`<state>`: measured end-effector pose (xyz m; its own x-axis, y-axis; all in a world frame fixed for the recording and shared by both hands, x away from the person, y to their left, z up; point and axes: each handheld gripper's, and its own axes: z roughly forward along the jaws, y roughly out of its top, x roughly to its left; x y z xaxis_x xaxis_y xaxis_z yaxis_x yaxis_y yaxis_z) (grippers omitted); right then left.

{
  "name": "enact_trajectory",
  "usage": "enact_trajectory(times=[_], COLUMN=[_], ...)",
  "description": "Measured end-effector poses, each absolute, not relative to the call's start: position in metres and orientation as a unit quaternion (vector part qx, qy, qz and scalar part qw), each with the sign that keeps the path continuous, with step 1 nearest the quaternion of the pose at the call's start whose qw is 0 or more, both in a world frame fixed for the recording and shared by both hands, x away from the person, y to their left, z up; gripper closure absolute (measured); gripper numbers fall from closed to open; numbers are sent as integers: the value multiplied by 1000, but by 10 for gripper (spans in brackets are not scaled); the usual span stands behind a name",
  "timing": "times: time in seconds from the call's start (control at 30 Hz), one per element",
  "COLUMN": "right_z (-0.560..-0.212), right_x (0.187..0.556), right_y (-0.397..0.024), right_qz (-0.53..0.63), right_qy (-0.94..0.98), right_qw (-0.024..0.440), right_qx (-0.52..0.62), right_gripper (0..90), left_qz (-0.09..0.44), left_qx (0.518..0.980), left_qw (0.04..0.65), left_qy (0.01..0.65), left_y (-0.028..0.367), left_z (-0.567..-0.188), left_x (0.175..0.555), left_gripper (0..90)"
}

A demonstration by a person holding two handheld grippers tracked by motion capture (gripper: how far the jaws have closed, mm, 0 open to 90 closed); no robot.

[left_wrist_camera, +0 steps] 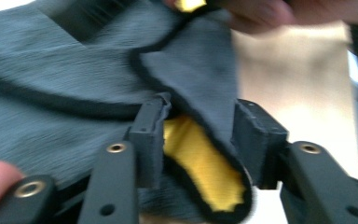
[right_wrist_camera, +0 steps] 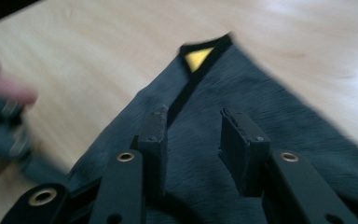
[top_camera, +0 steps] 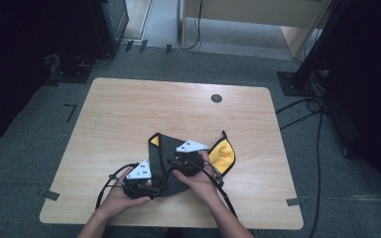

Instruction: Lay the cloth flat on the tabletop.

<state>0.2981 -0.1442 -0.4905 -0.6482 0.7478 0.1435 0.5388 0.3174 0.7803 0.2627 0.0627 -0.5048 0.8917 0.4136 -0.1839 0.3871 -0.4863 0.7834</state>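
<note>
Cloth (top_camera: 167,163), dark grey with black binding and a yellow lining, lies crumpled on the near middle of the wooden counter (top_camera: 119,114), its yellow side turned up at the right end. In the left gripper view a folded edge of the cloth (left_wrist_camera: 200,154) showing yellow sits between the spread fingers (left_wrist_camera: 148,135) of the left gripper (left_wrist_camera: 198,135). In the right gripper view the right gripper (right_wrist_camera: 200,140) hovers over the grey cloth (right_wrist_camera: 261,107), fingers (right_wrist_camera: 151,135) spread apart, clamping nothing. A small dark disc (top_camera: 217,98) sits far beyond the cloth.
</note>
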Motion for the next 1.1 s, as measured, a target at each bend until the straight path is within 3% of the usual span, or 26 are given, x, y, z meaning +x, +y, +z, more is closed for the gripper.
enact_trajectory(times=[0.23,0.4,0.5,0.8,0.93,1.1], right_z=[-504,-507,-504,-474,-454,-446], right_x=[292,290,292,318,347,361], right_y=[-123,-116,-119,-163,-201,-236], right_qz=[387,366,370,417,423,428], right_qy=[833,843,837,780,731,681], right_qw=[116,147,146,176,235,256], right_qx=[377,367,376,432,481,536], right_gripper=[591,817,866,871,864,709], left_qz=[38,48,47,48,47,63], left_qx=[864,871,871,867,860,845], left_qw=[433,416,414,420,426,436], left_qy=[255,258,260,264,276,302], left_y=[68,65,65,66,67,71], left_z=[-506,-508,-508,-507,-507,-505], left_x=[267,266,267,268,270,272], left_gripper=[505,532,542,539,524,514])
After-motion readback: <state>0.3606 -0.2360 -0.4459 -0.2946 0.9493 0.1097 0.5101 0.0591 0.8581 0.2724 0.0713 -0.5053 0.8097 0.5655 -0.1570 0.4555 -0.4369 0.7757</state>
